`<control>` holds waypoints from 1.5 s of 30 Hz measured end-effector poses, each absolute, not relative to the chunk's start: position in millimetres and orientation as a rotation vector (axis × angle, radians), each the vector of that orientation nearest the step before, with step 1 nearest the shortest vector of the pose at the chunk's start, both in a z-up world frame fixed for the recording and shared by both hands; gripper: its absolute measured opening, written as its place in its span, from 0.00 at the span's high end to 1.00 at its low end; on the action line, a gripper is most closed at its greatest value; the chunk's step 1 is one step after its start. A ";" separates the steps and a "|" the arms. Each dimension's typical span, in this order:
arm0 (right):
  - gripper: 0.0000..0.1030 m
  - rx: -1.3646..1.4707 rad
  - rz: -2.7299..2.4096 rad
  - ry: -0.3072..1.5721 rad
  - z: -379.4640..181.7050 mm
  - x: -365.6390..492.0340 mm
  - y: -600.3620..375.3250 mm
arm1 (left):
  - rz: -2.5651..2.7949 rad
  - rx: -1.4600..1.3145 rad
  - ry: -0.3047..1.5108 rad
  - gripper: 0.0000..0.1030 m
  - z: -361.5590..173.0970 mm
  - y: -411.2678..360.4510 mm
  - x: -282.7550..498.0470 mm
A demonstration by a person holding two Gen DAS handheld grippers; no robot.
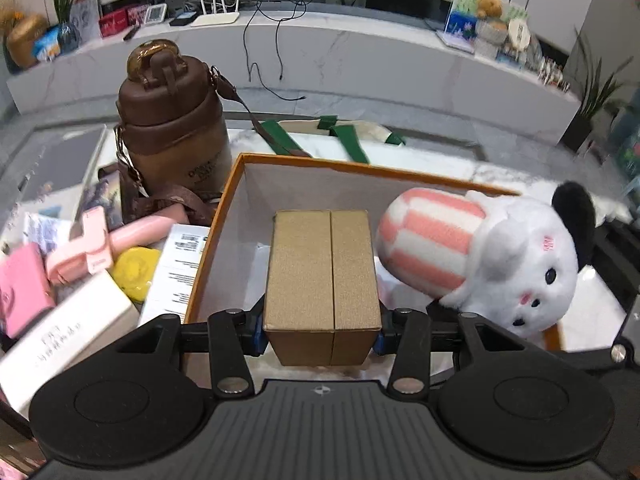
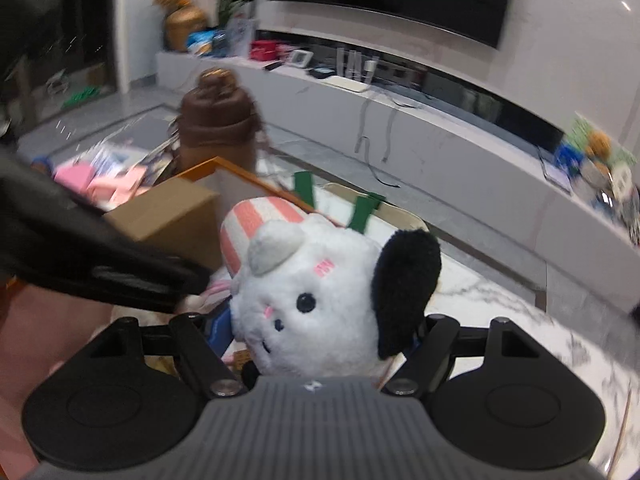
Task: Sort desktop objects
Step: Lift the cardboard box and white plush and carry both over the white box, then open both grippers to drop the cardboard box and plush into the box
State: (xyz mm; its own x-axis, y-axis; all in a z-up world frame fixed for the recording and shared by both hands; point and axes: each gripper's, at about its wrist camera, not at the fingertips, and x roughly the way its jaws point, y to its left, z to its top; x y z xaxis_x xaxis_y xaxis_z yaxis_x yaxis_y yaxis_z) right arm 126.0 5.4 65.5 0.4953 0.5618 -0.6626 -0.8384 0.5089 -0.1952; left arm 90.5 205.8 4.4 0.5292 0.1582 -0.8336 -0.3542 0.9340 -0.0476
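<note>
Two pairs of tongs are loaded at once, both over the orange-rimmed box (image 1: 224,200). Nearest in the left view, the left tongs (image 1: 320,330) are clamped on the near end of a kraft cardboard box (image 1: 322,276), whose long axis runs straight ahead from the tongs and out over the open box's white interior. Just to its right, the right tongs (image 2: 320,332) are closed around the head of a white plush toy (image 2: 316,292) with a black ear, its pink-striped body pointing away and leftward toward the cardboard box. Both loads hang above the open box, so I judge lowering is the coming move; the left load looks better centred. Left of the orange rim, pink items and a yellow disc (image 1: 134,270) clutter the surface (image 1: 520,176). Beyond stands a brown flask (image 1: 172,128).
</note>
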 end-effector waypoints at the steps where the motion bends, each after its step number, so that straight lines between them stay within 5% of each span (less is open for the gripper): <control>1: 0.26 -0.572 0.911 0.562 62.6 122.6 8.7 | 0.307 -0.221 0.975 0.49 2.0 205.5 92.2; 12: 0.26 -0.663 0.863 0.589 40.5 133.7 23.5 | 0.308 -0.289 1.012 0.48 -19.5 213.1 105.1; 22: 0.22 -0.797 0.848 0.591 31.6 127.1 31.5 | 0.312 -0.298 1.077 0.33 -38.6 210.7 113.7; 25: 0.14 -0.826 0.849 0.562 31.7 122.5 30.6 | 0.313 -0.269 1.101 0.28 -39.8 204.6 115.4; 30: 0.03 -0.871 0.863 0.521 32.6 114.0 30.6 | 0.302 -0.281 1.091 0.20 -33.0 202.6 112.5; 45: 0.02 -0.852 0.853 0.445 61.4 100.5 12.0 | 0.252 -0.397 0.988 0.14 1.6 202.7 90.2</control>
